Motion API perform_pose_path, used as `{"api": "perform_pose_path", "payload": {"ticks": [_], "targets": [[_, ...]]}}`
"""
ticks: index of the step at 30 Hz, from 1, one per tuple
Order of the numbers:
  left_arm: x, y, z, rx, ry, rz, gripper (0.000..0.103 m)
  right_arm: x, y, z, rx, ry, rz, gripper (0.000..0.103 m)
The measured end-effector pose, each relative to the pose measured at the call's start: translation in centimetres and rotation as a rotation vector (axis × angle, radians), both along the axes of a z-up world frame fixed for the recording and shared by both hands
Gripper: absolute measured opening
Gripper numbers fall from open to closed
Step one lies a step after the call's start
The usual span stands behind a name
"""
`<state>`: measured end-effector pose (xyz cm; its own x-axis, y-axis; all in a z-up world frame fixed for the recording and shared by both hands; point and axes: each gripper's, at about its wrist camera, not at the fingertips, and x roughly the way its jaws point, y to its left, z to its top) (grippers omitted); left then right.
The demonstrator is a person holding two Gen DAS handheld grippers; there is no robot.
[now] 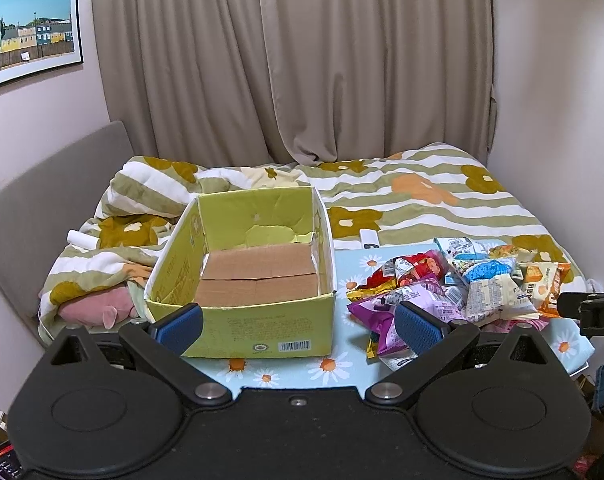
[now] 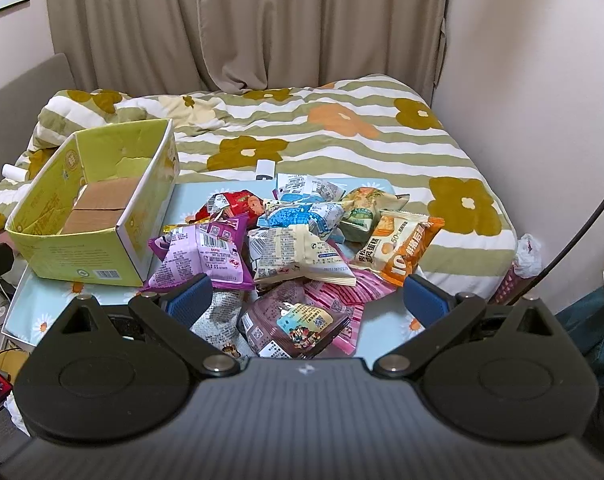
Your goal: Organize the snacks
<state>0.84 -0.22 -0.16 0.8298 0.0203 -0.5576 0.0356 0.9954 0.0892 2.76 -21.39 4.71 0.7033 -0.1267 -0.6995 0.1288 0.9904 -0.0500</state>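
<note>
An empty yellow-green cardboard box (image 1: pixel 246 264) (image 2: pixel 98 208) stands on a small table with a blue daisy cloth (image 1: pixel 341 364) (image 2: pixel 42 312). To its right lies a pile of snack packets: purple (image 2: pixel 202 256), cream (image 2: pixel 294 256), orange (image 2: pixel 405 248), red (image 2: pixel 238 204), blue-white (image 2: pixel 302 216) and a clear-topped one (image 2: pixel 298 324). The same pile (image 1: pixel 461 284) shows in the left wrist view. My left gripper (image 1: pixel 298 326) is open in front of the box's near wall. My right gripper (image 2: pixel 307 298) is open above the near side of the pile, holding nothing.
The table stands against a bed with a striped flower blanket (image 2: pixel 341 136). A pink plush (image 1: pixel 94 308) lies left of the box. A small white device (image 2: pixel 266 170) sits at the table's far edge. Curtains (image 1: pixel 294 60) and walls close in behind and at right.
</note>
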Motion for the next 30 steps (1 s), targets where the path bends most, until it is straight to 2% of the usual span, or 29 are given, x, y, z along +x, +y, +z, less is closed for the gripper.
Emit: {"api": "perform_pose_path", "payload": {"ticks": [30], "targets": [[-0.13,-0.28,0.16,-0.002,-0.001,-0.001,0.103,0.37,0.27,0.05,0.004,0.008,0.011,0.103]]}}
